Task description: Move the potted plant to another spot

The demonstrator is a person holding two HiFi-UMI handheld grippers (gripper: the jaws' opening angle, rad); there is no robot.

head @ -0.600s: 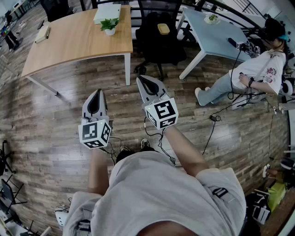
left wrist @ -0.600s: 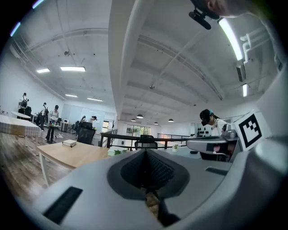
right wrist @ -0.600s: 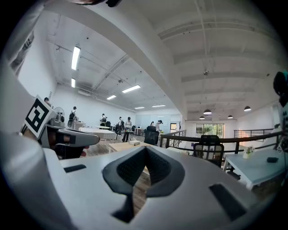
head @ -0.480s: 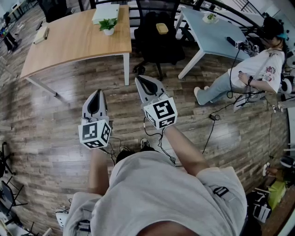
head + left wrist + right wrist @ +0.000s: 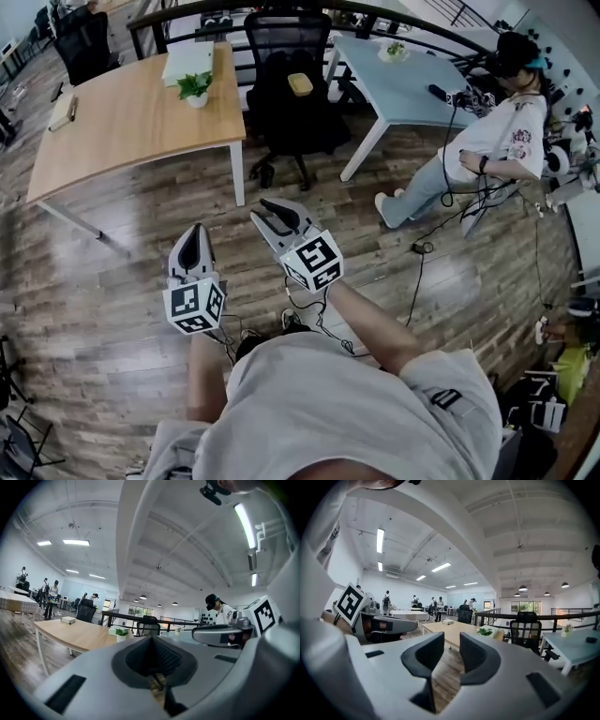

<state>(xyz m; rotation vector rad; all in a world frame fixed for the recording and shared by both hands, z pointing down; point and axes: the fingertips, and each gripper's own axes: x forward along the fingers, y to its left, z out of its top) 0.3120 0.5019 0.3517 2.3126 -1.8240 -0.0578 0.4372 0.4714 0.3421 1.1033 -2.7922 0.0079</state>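
The potted plant [image 5: 195, 87], green leaves in a small white pot, stands near the right end of the wooden table [image 5: 112, 131]. It shows small in the left gripper view [image 5: 122, 632] and the right gripper view [image 5: 486, 631]. Both grippers hang over the wood floor, well short of the table. My left gripper [image 5: 193, 240] is shut and holds nothing. My right gripper [image 5: 265, 211] points toward the table, its pads a narrow gap apart with nothing between them. Each gripper sees the other beside it: the right gripper [image 5: 225, 633] and the left gripper [image 5: 389, 624].
A white box [image 5: 187, 61] and a book [image 5: 64, 108] lie on the wooden table. A black office chair [image 5: 291, 103] stands between it and a blue-grey table [image 5: 403, 80]. A seated person [image 5: 487, 141] is at the right, with cables [image 5: 422, 248] on the floor.
The table and plant sit lower and further left in the head view. Both grippers have shifted down and left, and the right one now angles more to the left.
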